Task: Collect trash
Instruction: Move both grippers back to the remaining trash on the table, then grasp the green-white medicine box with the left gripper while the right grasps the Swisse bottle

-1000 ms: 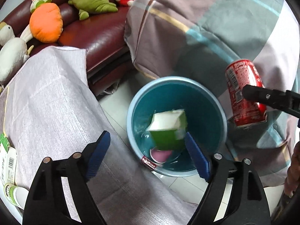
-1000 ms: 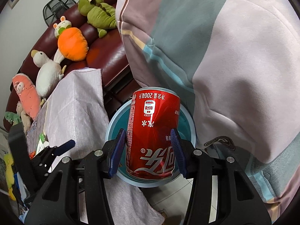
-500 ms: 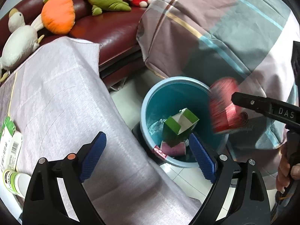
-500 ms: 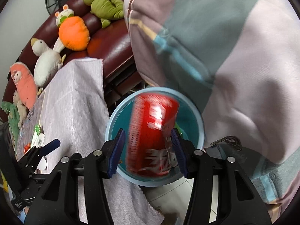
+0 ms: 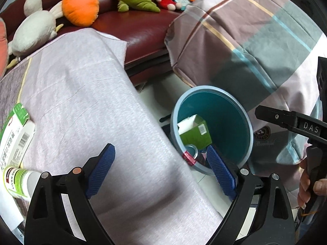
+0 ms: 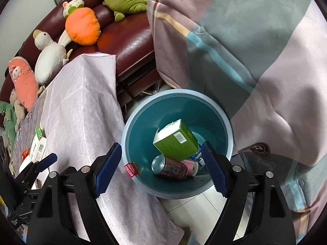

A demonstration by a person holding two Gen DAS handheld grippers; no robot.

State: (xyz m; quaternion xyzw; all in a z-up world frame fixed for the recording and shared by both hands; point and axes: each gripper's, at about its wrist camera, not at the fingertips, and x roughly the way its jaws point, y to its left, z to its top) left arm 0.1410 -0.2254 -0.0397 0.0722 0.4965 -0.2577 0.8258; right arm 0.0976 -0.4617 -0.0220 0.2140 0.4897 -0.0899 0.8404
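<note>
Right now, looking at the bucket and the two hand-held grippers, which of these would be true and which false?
1. The red can lies inside the blue bucket. True.
2. The right hand-held gripper grips the can. False: its jaws are opening, with nothing between them.
3. A green carton is in the bucket. True.
4. The left hand-held gripper holds a bottle. False: it is open and empty.
5. The bucket stands on the sofa. False: it stands on the floor beside the cloth-covered table.

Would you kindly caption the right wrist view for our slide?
Right gripper opening, empty, above blue bin holding red can and green carton.
</note>
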